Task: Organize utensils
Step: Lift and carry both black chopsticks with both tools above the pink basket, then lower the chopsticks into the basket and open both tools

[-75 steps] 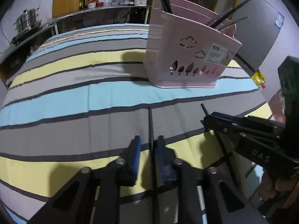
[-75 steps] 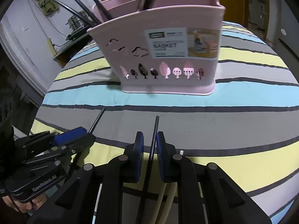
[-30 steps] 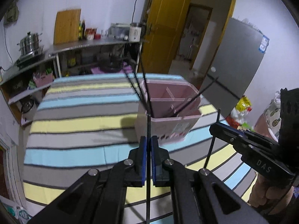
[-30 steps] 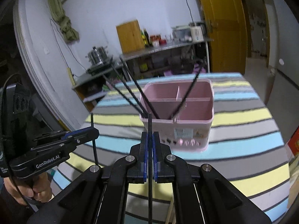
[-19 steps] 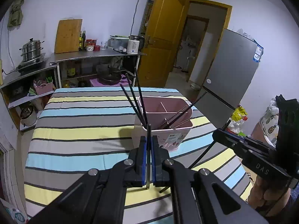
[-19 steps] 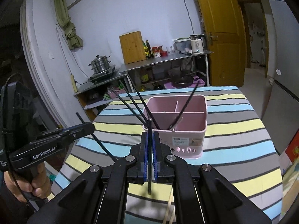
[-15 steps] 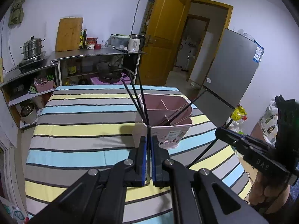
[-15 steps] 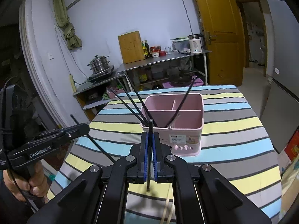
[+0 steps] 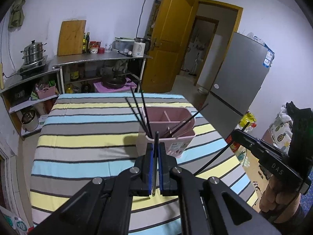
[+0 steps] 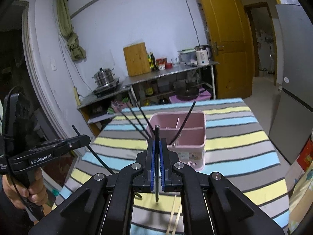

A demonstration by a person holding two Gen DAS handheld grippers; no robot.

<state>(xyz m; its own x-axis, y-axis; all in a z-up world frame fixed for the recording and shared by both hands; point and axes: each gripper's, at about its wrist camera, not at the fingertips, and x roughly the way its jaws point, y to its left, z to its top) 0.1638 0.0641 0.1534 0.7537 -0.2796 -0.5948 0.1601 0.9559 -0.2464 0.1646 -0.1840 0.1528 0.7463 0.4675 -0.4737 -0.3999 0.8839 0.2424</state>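
A pink divided basket [image 9: 172, 129] [image 10: 187, 143] stands on the striped tablecloth [image 9: 88, 137], with several black chopsticks leaning out of it. High above the table and in front of the basket, my left gripper [image 9: 154, 146] is shut on one black chopstick [image 9: 156, 137]. My right gripper [image 10: 156, 143] is shut on another black chopstick [image 10: 156, 131], also raised before the basket. Each view shows the other gripper from the side with its stick slanting down: the right gripper [image 9: 236, 135] and the left gripper [image 10: 86, 138]. Two pale wooden chopsticks [image 10: 174, 215] lie on the cloth below.
A steel counter [image 9: 97, 60] behind the table carries a pot, a cutting board and a kettle. A yellow door [image 9: 168, 45] stands open beyond, and a grey fridge [image 9: 240, 74] stands off the table's right edge. A person's hand [image 10: 31, 192] grips the left tool.
Both grippers closed on black chopsticks that lay on the cloth and lifted them. Over the last second both kept rising and drew back, so the basket looks smaller and lower.
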